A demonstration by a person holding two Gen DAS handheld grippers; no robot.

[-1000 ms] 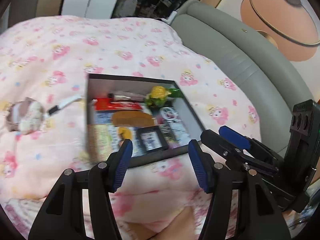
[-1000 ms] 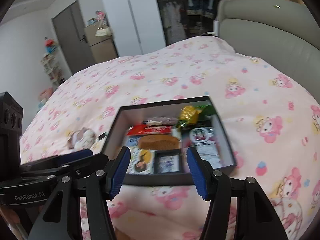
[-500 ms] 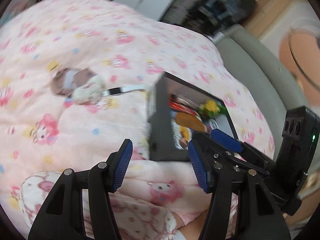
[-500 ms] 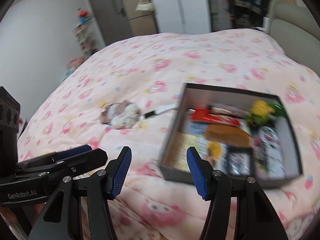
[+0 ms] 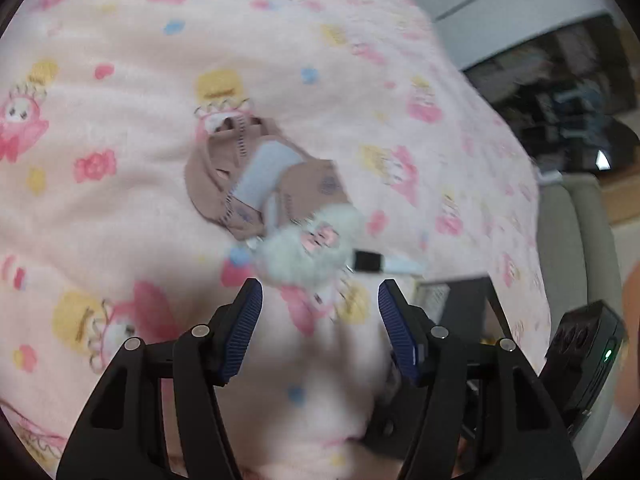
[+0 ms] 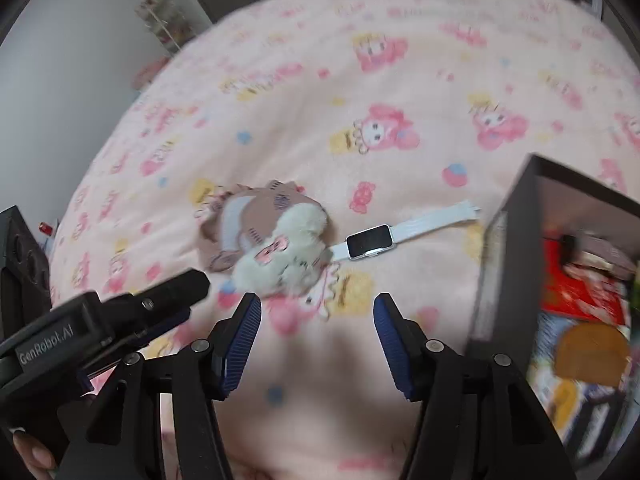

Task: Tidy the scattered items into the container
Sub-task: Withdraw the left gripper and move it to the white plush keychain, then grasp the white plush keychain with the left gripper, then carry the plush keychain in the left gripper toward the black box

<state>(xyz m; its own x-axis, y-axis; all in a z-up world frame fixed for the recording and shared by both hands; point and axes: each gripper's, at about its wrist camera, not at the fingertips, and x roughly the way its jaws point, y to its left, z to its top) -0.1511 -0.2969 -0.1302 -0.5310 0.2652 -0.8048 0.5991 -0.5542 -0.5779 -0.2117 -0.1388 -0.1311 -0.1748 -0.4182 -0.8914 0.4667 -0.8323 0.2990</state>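
Both grippers have swung away from the box [image 6: 516, 240] toward the strays on the bed [image 6: 360, 80]: left gripper [image 5: 320, 320] and right gripper [image 6: 316, 332] hover empty, jaws apart, over the plush toy [image 6: 276, 248], seemingly next; watch [image 6: 368, 242] beside it

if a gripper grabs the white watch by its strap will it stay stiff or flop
Likely it flops: the watch has a thin white band lying flat on the blanket, so it should bend. The dark face probably weighs one end down, and its glossy surface looks slippery.
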